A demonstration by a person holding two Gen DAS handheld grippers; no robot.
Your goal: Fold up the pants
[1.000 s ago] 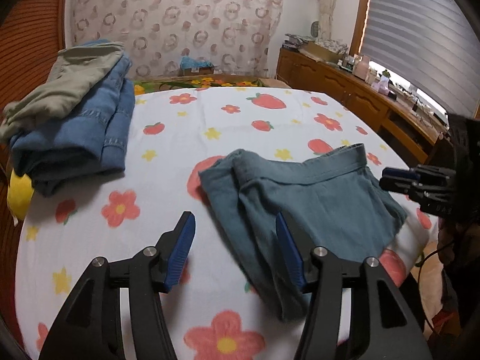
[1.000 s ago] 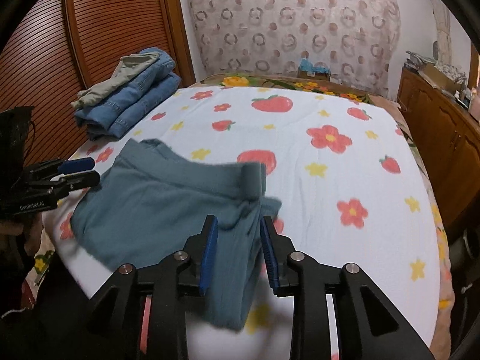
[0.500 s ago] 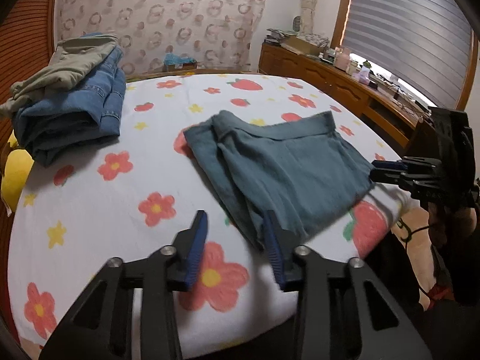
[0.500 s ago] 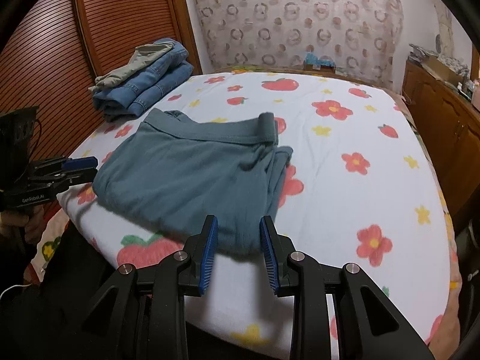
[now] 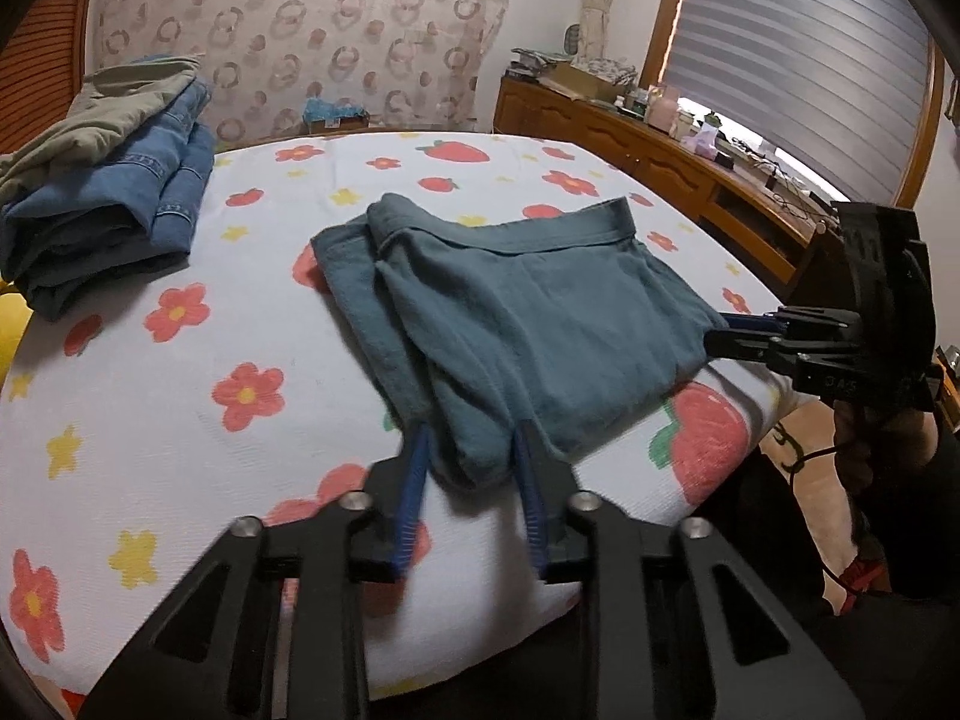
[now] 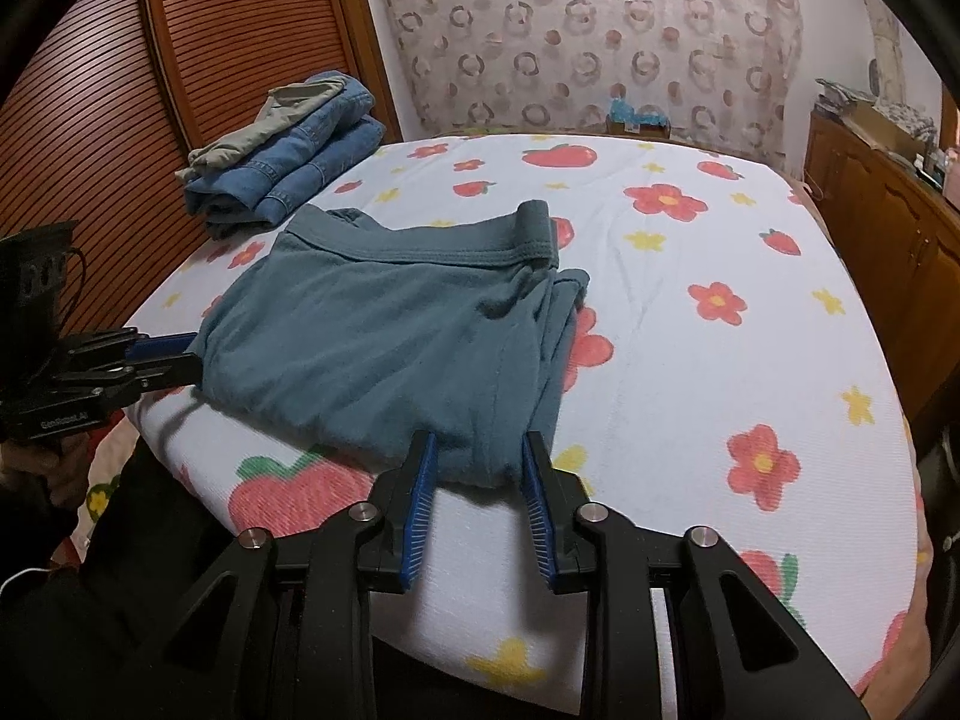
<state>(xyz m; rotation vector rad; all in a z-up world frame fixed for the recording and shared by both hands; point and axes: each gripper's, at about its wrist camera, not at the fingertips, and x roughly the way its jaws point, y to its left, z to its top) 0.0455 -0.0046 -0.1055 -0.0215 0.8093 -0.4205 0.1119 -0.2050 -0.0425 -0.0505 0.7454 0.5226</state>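
Note:
Teal-grey pants (image 5: 516,306) lie folded on the bed, waistband toward the far side; they also show in the right wrist view (image 6: 384,336). My left gripper (image 5: 471,450) is open, its blue fingers on either side of one near corner of the fabric. My right gripper (image 6: 480,447) is open around the other near corner. Each gripper shows in the other's view at the pants' edge: the right one in the left wrist view (image 5: 744,330), the left one in the right wrist view (image 6: 162,357).
A stack of folded jeans and khaki pants (image 5: 102,180) lies at the bed's far left, also in the right wrist view (image 6: 288,150). The bed has a white flower-and-strawberry sheet (image 5: 180,390). A wooden sideboard (image 5: 660,150) runs along the right wall.
Both grippers drew back toward the bed's near edge and then closed in on the pants' near corners. The pants slid toward the near edge and lie flatter.

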